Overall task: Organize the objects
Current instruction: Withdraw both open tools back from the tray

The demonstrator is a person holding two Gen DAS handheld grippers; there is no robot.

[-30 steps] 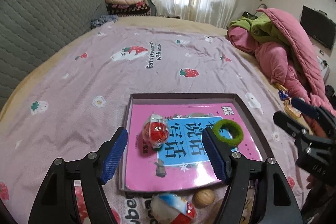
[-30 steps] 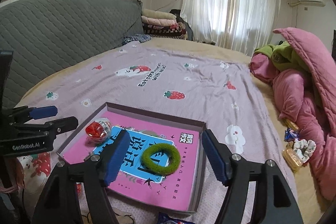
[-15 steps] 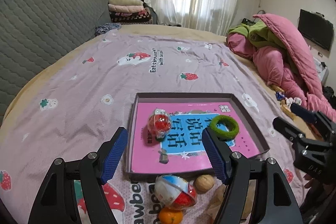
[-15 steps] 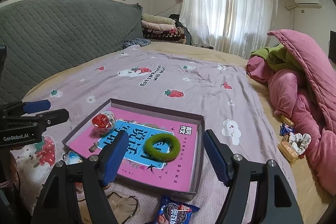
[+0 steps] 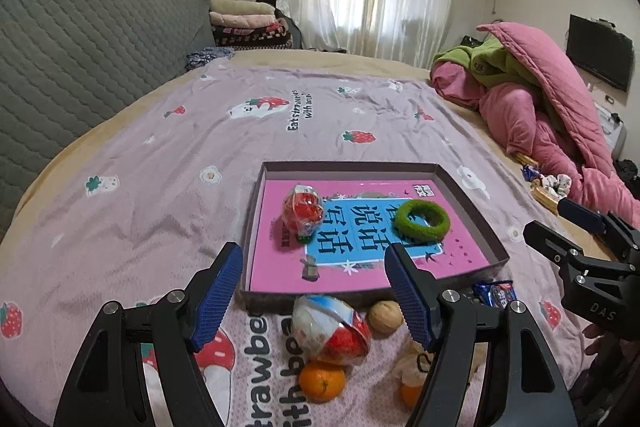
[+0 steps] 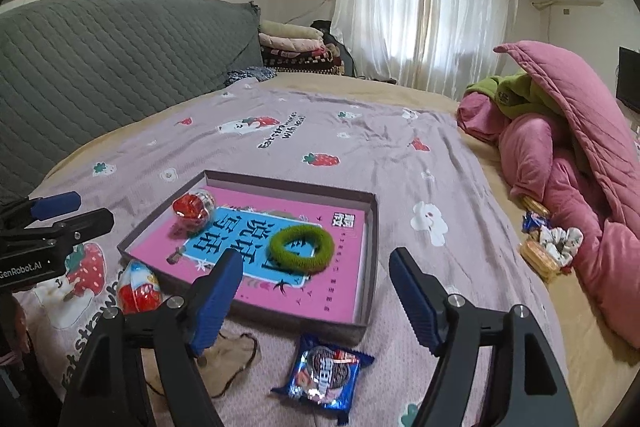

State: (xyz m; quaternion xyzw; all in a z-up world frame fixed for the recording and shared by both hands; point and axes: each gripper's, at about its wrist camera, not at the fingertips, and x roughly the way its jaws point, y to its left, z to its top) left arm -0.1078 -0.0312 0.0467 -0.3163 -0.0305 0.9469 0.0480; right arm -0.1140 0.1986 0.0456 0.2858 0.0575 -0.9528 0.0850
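A shallow box (image 5: 472, 211) (image 6: 370, 227) lined with a pink book lies on the bed. In it are a green hair ring (image 5: 420, 220) (image 6: 302, 247) and a red wrapped ball (image 5: 303, 211) (image 6: 193, 207). In front of the box lie a red-white egg toy (image 5: 332, 325) (image 6: 140, 287), a walnut (image 5: 385, 314), two oranges (image 5: 322, 381), a beige pouch (image 6: 230, 355) and a blue cookie pack (image 6: 326, 377) (image 5: 496, 293). My left gripper (image 5: 314, 293) is open and empty above the egg toy. My right gripper (image 6: 316, 301) is open and empty above the box's near edge.
The bed has a purple strawberry sheet (image 5: 200, 155). A pink and green quilt pile (image 5: 540, 107) (image 6: 568, 147) lies at the right, with small snacks and a scrunchie (image 6: 552, 247) beside it. A grey padded headboard (image 5: 80, 47) stands at the left.
Both grippers have pulled back and up from the box. The egg toy, walnut, oranges, pouch and cookie pack have come into view near me. Both stay open.
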